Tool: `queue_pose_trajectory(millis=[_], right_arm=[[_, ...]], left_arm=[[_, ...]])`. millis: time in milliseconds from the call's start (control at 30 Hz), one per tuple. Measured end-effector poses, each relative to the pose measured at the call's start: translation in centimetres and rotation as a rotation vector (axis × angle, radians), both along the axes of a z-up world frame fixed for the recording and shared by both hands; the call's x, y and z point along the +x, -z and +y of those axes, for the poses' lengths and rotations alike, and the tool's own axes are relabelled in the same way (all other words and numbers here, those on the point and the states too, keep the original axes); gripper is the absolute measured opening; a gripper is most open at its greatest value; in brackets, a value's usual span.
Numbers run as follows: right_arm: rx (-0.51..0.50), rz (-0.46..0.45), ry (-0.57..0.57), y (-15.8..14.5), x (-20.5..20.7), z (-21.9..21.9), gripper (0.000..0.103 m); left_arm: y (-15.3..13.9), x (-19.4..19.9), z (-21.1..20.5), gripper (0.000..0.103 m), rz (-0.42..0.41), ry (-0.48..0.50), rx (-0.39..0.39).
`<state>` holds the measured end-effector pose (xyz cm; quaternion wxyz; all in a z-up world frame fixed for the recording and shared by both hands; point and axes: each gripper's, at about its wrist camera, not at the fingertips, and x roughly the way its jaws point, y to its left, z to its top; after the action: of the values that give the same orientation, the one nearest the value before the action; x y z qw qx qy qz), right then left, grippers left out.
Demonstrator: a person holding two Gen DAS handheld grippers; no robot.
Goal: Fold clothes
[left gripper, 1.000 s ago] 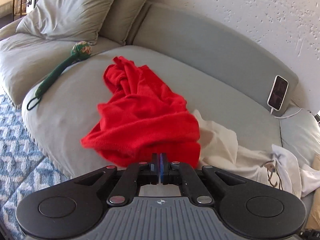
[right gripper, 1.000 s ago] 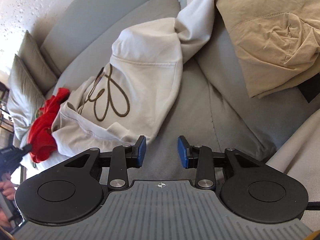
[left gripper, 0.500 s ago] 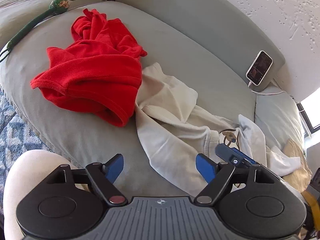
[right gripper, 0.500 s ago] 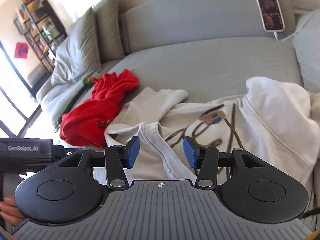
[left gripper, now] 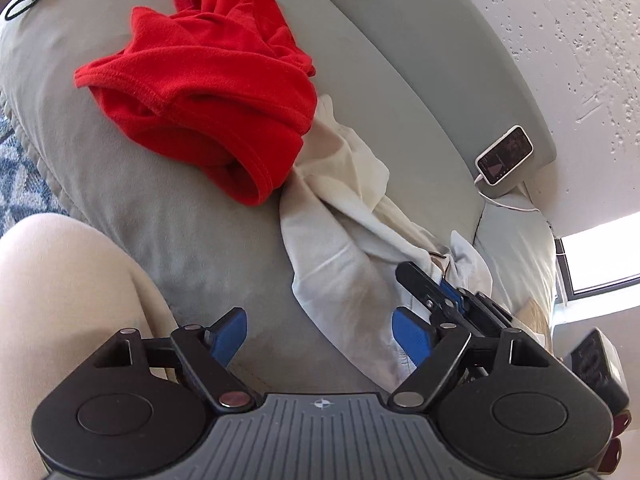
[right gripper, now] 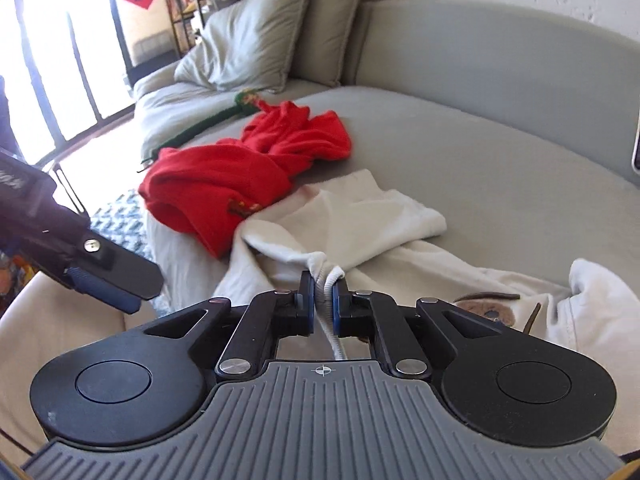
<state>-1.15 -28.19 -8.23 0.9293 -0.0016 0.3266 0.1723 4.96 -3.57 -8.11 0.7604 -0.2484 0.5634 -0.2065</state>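
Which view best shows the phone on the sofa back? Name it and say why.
The left wrist view: the phone is whole there, screen up, leaning on the sofa back with its white cable trailing. The right wrist view catches only a sliver of its edge at the frame's right border.

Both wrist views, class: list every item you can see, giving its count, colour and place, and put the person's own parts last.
Red garment: one, red, crumpled on the sofa seat.
White hoodie: one, cream-white, beside the red garment, touching it.
Sofa: one, grey-green.
Cushions: two, grey, far end.
Rope toy: one, green, behind the red garment.
Phone: one, white-edged, against the backrest.
Rug: blue-white, on the floor.
Left gripper: open, empty.
Right gripper: closing on a hoodie fold.
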Motion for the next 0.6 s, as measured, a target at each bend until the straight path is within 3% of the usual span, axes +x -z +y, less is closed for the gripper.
queue_pose_trajectory(millis=[200, 433, 533, 600], right_arm=[[-0.105, -0.134, -0.049, -2.2, -8.1, 4.9, 0.008], [-0.301, -0.209, -0.159, -1.3, -13.6, 12.1, 0.006], [-0.292, -0.203, -0.161, -1.2, -14.6, 12.7, 0.006], [-0.247, -0.172, -0.151, -1.0, -14.6, 12.4, 0.006]], left_arm=[[0.4, -1.1, 1.1, 0.079, 0.036, -0.048, -0.123], [0.1, -1.8, 2.2, 0.078, 0.024, -0.050, -0.112], [0.2, -1.5, 2.2, 0.077, 0.019, -0.043, -0.130], [0.7, -0.7, 1.3, 0.072, 0.013, -0.048, -0.109]])
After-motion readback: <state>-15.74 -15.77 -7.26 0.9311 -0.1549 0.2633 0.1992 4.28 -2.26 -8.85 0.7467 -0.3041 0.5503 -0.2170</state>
